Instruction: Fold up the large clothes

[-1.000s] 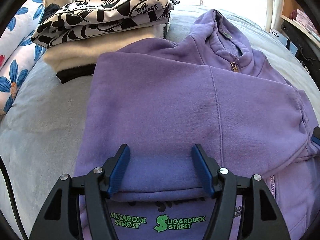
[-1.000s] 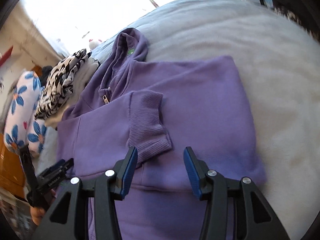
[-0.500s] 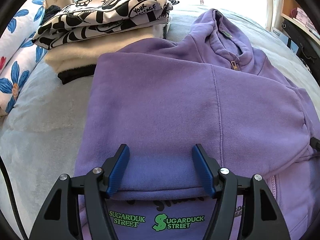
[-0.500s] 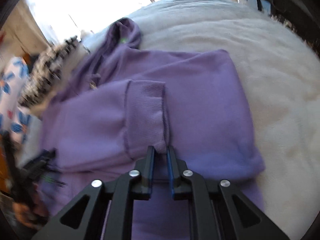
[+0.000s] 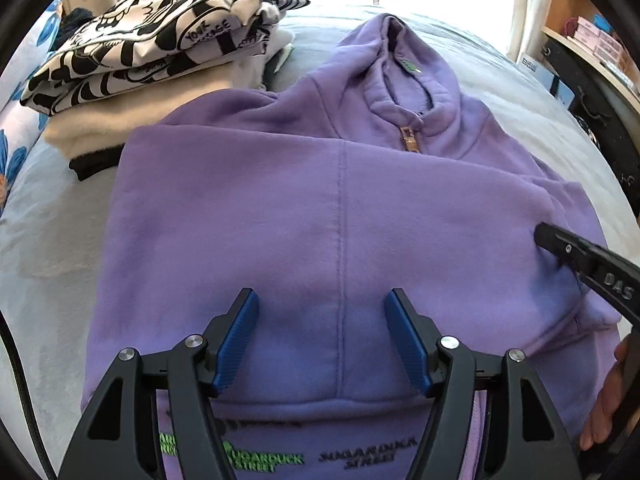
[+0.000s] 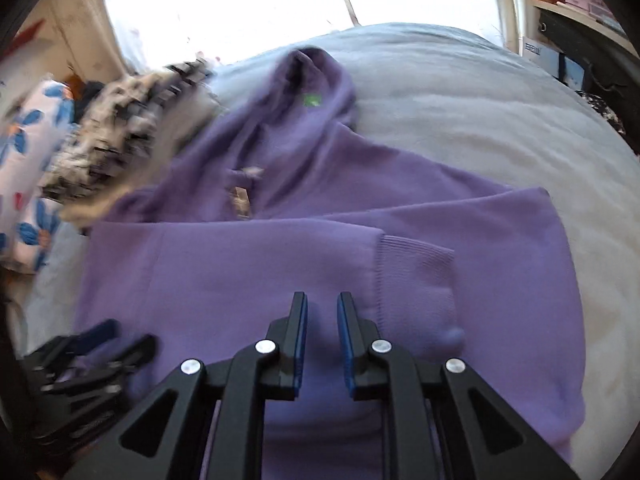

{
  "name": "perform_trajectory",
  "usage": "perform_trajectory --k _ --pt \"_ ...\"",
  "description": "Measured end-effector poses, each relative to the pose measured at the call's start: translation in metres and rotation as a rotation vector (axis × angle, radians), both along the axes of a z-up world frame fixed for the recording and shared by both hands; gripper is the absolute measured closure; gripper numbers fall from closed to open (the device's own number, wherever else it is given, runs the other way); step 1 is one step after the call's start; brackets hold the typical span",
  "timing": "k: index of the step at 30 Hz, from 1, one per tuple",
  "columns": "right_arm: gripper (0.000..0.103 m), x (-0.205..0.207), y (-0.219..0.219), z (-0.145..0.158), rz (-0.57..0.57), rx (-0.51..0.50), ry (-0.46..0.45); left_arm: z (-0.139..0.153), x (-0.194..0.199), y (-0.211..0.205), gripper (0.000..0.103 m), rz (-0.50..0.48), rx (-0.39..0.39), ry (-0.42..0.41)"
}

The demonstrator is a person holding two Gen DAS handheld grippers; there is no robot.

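A purple zip hoodie (image 5: 304,216) lies flat on the bed, hood at the far end, both sleeves folded across the chest. My left gripper (image 5: 320,324) is open over the near part of the folded sleeve, holding nothing. My right gripper (image 6: 322,320) has its jaws nearly shut with a narrow gap, hovering over the sleeve just left of its ribbed cuff (image 6: 416,276); no fabric shows between the pads. The right gripper's tip shows in the left wrist view (image 5: 560,244) against the hoodie's right side. The hoodie also fills the right wrist view (image 6: 280,264).
A stack of folded clothes (image 5: 160,52), black-and-white print on cream, lies at the far left by a flowered pillow (image 6: 28,168). The grey bedspread (image 6: 500,128) spreads to the right. Shelves with boxes (image 5: 592,36) stand at the far right.
My right gripper closed from wide open to nearly shut and swung left over the sleeve, off the cuff. My left gripper stayed open and moved slightly forward.
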State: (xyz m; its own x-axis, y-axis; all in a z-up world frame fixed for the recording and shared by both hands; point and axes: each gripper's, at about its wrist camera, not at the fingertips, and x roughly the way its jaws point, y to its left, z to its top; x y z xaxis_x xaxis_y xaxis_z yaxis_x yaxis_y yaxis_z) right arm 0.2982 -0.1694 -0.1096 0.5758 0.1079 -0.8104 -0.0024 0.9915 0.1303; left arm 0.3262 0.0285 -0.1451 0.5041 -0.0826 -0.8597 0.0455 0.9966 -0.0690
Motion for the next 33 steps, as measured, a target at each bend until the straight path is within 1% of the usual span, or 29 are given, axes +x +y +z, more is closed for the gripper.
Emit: perform_trajectory --k 1,2,4,6,7,8,9,13,17,20,23,25,26,27,29,33 --pt "0.101 0.001 -0.01 -0.002 -0.004 0.025 0.003 0.0 0.002 0.004 0.031 0.005 -0.01 0.003" --pt "0.103 0.001 -0.015 -0.003 -0.009 0.036 0.008 -0.001 0.003 0.007 0.03 0.007 -0.018 0.005" --pt "0.103 -0.005 -0.022 -0.001 -0.006 0.062 0.003 -0.001 0.004 0.015 0.029 0.005 -0.047 0.011" --pt "0.103 -0.012 -0.02 0.004 -0.004 0.03 -0.011 0.0 0.002 0.018 0.029 0.01 -0.041 0.008" --pt "0.103 -0.017 -0.019 0.007 -0.016 -0.001 -0.019 0.001 0.0 0.019 0.029 0.015 -0.035 0.005" --pt "0.098 -0.022 -0.019 0.01 -0.032 -0.035 -0.026 0.003 -0.001 0.02 0.029 0.019 -0.028 0.002" --pt "0.097 -0.025 -0.019 0.013 -0.042 -0.051 -0.026 0.004 -0.003 0.021 0.029 0.022 -0.024 0.001" --pt "0.097 -0.035 -0.022 0.021 -0.039 0.013 -0.008 0.012 -0.015 0.026 0.029 0.021 0.003 0.0" --pt "0.097 -0.053 -0.019 0.034 -0.024 0.031 -0.015 0.025 -0.033 0.034 0.029 0.008 0.028 -0.009" --pt "0.097 -0.068 -0.013 0.044 -0.011 0.052 -0.007 0.039 -0.051 0.041 0.029 0.004 0.043 -0.02" --pt "0.096 -0.087 -0.01 0.055 -0.003 0.074 -0.011 0.055 -0.071 0.049 0.029 0.007 0.036 -0.029" --pt "0.091 -0.103 -0.008 0.063 0.002 0.076 -0.02 0.067 -0.088 0.055 0.029 0.012 0.028 -0.036" --pt "0.082 -0.11 -0.006 0.067 0.002 0.074 -0.026 0.07 -0.092 0.056 0.028 0.013 0.025 -0.038" --pt "0.069 -0.12 -0.004 0.072 0.005 0.072 -0.034 0.077 -0.102 0.059 0.028 0.013 0.019 -0.041" --pt "0.056 -0.136 -0.003 0.08 0.009 0.073 -0.054 0.085 -0.117 0.063 0.028 0.016 0.015 -0.048" --pt "0.055 -0.17 0.001 0.097 0.023 0.063 -0.09 0.102 -0.155 0.067 0.026 0.024 0.018 -0.069"
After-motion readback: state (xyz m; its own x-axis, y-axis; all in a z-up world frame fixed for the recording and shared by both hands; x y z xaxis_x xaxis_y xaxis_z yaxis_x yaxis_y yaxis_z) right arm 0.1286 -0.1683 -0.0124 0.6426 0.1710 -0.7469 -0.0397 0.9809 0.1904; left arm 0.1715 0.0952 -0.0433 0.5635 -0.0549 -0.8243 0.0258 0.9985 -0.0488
